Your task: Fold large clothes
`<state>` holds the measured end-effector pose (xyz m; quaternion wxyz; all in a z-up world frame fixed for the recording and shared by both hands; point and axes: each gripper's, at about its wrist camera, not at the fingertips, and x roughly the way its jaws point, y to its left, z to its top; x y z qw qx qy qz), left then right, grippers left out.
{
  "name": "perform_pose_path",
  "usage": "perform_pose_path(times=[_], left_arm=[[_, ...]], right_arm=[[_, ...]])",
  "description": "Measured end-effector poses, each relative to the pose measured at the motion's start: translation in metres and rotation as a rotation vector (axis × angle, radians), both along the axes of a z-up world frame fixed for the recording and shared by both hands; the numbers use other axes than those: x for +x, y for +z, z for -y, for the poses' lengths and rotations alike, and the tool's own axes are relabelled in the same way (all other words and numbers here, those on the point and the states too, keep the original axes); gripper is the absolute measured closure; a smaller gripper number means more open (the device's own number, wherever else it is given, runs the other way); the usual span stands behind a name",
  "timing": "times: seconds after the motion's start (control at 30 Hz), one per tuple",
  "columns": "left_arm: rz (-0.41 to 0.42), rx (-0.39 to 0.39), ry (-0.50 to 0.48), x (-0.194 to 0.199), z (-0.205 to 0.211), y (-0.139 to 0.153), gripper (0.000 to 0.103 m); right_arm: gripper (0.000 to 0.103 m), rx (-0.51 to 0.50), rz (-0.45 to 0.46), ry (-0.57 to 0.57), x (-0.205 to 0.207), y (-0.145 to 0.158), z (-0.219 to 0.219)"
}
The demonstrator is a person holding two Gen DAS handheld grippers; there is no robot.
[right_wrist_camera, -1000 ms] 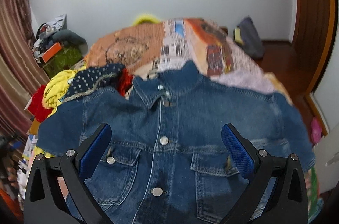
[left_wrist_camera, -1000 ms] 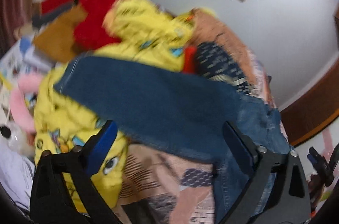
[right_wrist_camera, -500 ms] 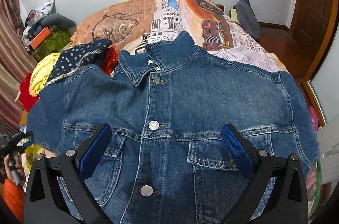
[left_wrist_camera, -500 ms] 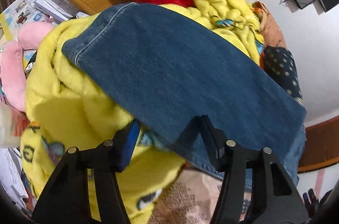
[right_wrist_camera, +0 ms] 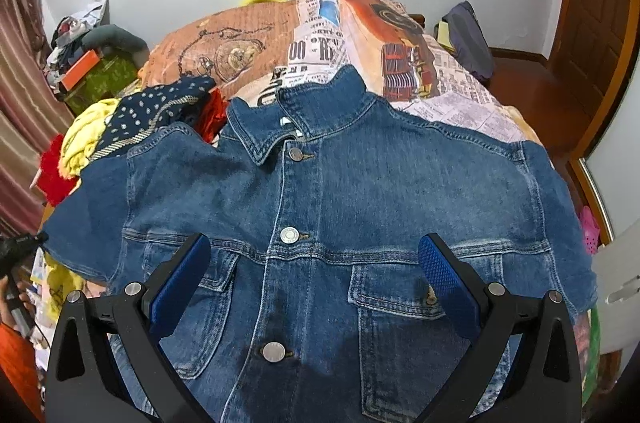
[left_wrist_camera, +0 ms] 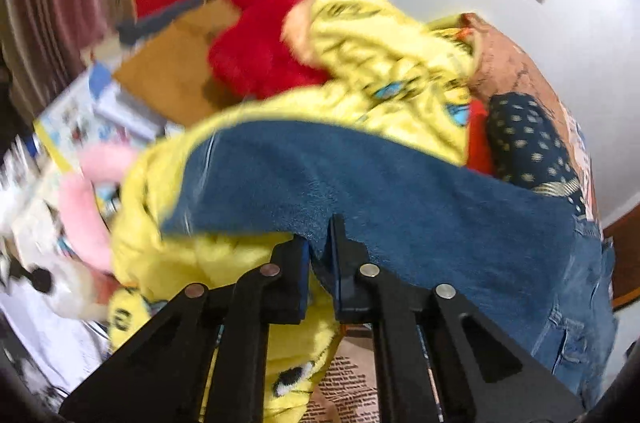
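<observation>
My left gripper point(left_wrist_camera: 320, 255) pinches the denim jacket point(right_wrist_camera: 340, 223) sleeve edge.
My jaws have just closed on it, lower centre; my right gripper point(right_wrist_camera: 316, 275) gapes wide above the jacket's chest, spread buttoned on the bed point(right_wrist_camera: 460, 87); bedspread print unreadable.

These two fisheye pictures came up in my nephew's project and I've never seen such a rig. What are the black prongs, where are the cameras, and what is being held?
No robot here: a person holds a two-finger gripper in each hand, each with a camera looking along its fingers. In the left wrist view the left gripper has just closed on the edge of the denim jacket sleeve, which lies over a yellow blanket. In the right wrist view the right gripper hovers open above the jacket's buttoned front, holding nothing. The jacket lies spread on a bed with a printed cover, other clothes piled to the left.
</observation>
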<state>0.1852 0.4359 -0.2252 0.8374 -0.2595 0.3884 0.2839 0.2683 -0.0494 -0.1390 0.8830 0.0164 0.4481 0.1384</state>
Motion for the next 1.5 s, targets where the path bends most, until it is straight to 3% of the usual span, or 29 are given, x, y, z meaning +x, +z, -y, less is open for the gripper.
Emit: perform_pose_path(times=[0.2,0.37,0.63,0.77,0.97,1.13,1.33,1.5], left_arm=[[0.056,0.159,-0.081,0.016,0.039,0.064,0.097],[0.169,0.210,-0.180,0.036,0.086,0.122,0.097],[0.353,0.178,-0.431,0.094,0.195,0.197,0.098],[0.367,0.164,-0.561,0.131,0.258,0.208,0.098],[0.278,0.204,-0.774,0.175,0.369,0.177,0.098],[0.070,0.218,-0.950,0.195,0.444,0.103,0.098],[-0.107,0.199,-1.094,0.188,0.492,0.031,0.098],[-0.175,0.163,-1.164,0.178,0.509,0.006,0.094]], right_arm=[[0.000,0.016,0.018,0.003,-0.007,0.005,0.011],[0.000,0.017,0.035,0.005,-0.008,0.012,0.022],[0.000,-0.021,0.086,0.011,-0.007,0.020,0.043],[0.000,-0.022,0.090,-0.003,-0.006,0.020,0.057],[0.000,-0.033,0.088,-0.035,-0.007,0.016,0.079],[0.000,-0.045,0.075,-0.074,-0.008,0.011,0.101],[0.000,-0.067,0.051,-0.100,-0.012,0.005,0.120],[0.000,-0.091,0.036,-0.104,-0.015,-0.001,0.125]])
